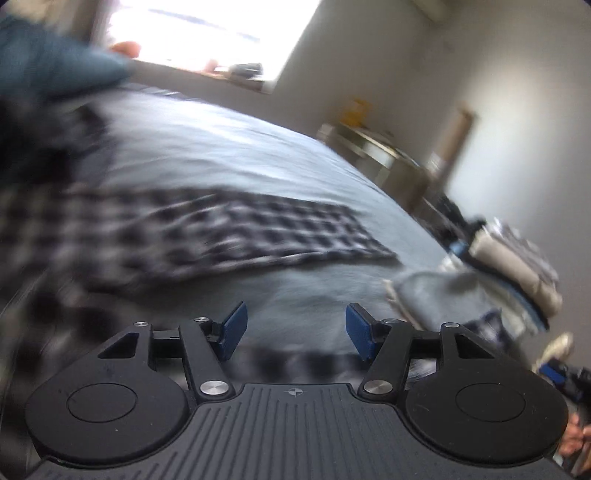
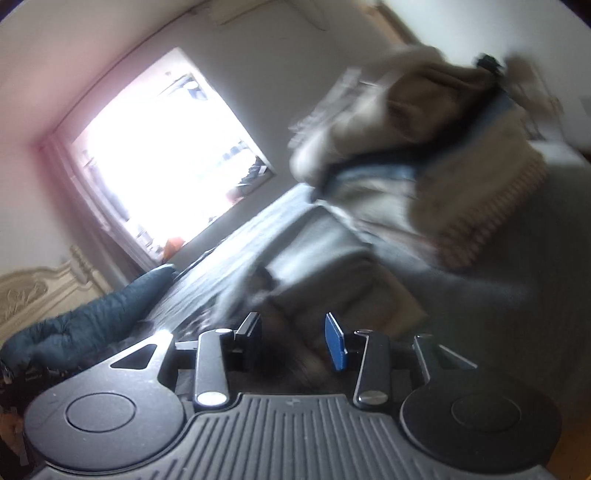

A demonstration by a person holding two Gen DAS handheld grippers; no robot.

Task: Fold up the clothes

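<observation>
both grippers empty, jaws apart, over the bed.
left gripper and right gripper gripping nothing; checked garment spread on bed, seemingly part-folded; folded stack at bed's edge; more folding likely left.

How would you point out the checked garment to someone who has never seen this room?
Start at the bed, covered in a grey-blue sheet, below the bright window. The checked garment lies spread flat on it, left of the stack of folded clothes. Its black-and-white check is the only bold pattern; the stack's pieces look mostly plain beige, grey and blue.
</observation>
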